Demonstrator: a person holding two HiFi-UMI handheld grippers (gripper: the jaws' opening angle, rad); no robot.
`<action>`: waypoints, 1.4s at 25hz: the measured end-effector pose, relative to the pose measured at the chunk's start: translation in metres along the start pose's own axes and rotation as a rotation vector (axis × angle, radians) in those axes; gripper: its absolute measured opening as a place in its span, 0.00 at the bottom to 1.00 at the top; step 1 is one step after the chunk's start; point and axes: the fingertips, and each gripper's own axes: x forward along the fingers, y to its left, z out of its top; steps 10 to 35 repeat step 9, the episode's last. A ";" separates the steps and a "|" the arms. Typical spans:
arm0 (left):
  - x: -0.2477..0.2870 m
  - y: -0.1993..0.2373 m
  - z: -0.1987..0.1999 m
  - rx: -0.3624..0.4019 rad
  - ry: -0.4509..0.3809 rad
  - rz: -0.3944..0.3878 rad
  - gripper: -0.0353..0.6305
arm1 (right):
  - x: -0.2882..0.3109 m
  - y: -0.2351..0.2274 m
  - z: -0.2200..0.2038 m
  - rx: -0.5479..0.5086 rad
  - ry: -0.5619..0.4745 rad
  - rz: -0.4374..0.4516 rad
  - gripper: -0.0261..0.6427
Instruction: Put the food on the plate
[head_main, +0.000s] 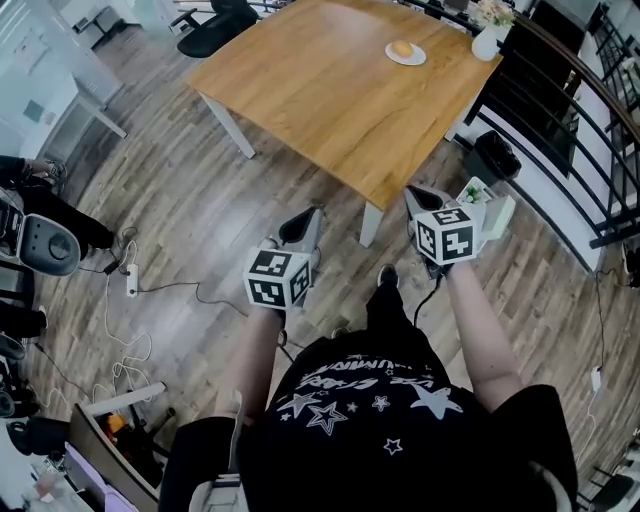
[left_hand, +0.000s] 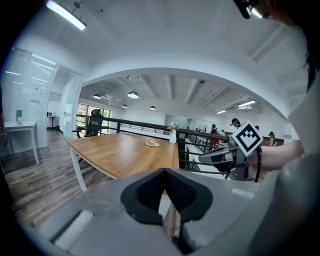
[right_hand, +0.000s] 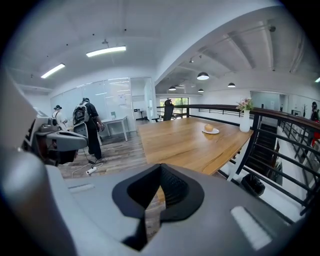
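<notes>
A round, golden piece of food (head_main: 402, 48) lies on a small white plate (head_main: 405, 57) near the far right corner of the wooden table (head_main: 330, 100). It also shows far off in the left gripper view, food (left_hand: 152, 143), and in the right gripper view, food (right_hand: 209, 128) on the plate (right_hand: 211, 131). I stand on the floor before the table's near corner. My left gripper (head_main: 305, 218) and right gripper (head_main: 425, 195) are held side by side, pointing toward the table. Both are shut with nothing between the jaws, as seen in the left gripper (left_hand: 164, 172) and right gripper (right_hand: 160, 167) views.
A white vase with flowers (head_main: 487, 40) stands beside the plate. A black railing (head_main: 570, 110) runs along the right, with a black bin (head_main: 497, 155) at its foot. A power strip and cables (head_main: 130, 282) lie on the floor at left. An office chair (head_main: 215, 25) stands beyond the table.
</notes>
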 end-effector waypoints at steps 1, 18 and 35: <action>-0.004 -0.001 -0.003 -0.001 0.001 0.001 0.06 | -0.003 0.003 -0.004 0.005 0.000 -0.001 0.04; -0.038 -0.003 -0.006 -0.006 -0.002 -0.001 0.06 | -0.026 0.029 -0.006 0.015 -0.008 -0.005 0.04; -0.038 -0.003 -0.006 -0.006 -0.002 -0.001 0.06 | -0.026 0.029 -0.006 0.015 -0.008 -0.005 0.04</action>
